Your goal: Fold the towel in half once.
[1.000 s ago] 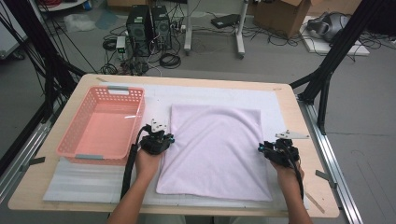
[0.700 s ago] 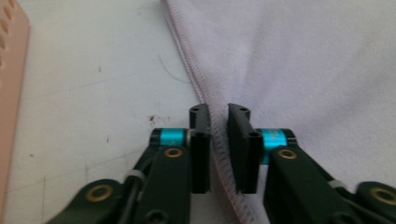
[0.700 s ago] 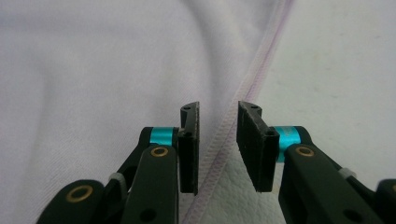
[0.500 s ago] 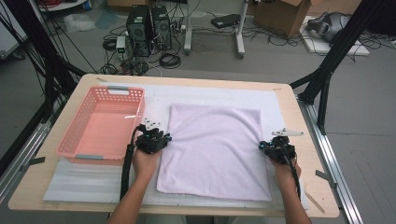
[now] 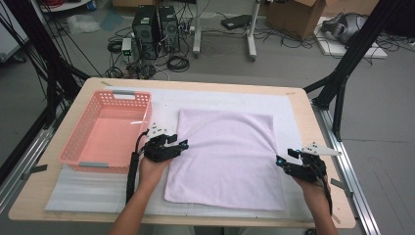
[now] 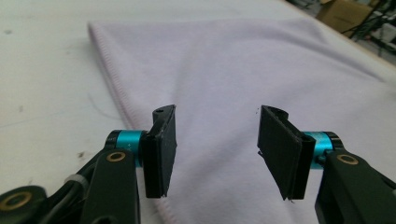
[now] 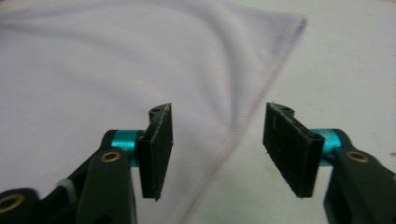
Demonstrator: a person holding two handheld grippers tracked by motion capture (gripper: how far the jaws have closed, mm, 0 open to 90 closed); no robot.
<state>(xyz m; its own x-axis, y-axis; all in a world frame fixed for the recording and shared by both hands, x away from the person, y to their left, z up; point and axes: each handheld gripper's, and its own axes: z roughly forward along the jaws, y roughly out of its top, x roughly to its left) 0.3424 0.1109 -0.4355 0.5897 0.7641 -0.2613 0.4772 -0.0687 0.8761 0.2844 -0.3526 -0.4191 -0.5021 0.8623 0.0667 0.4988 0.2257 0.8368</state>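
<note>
A pale lilac cloth (image 5: 227, 156) lies flat on the white mat, folded into a near square. My left gripper (image 5: 182, 144) rests at the cloth's left edge; its jaws have just been opening and now stand open over the cloth (image 6: 243, 88), pressing on nothing. At the cloth's right edge my right gripper (image 5: 280, 161) is open too, its jaws just opened. The hemmed right edge of the cloth (image 7: 116, 60) runs between them without being pinched.
A pink plastic basket (image 5: 78, 147) stands to the left of the cloth, close beside my left hand. The white mat (image 5: 225, 100) covers most of the wooden table (image 5: 313, 127). Black frame legs and cables sit beyond the table's far side.
Both grippers went from shut at the cloth's side edges to open. The right hand shifted slightly outward along the right edge; the cloth lies flat.
</note>
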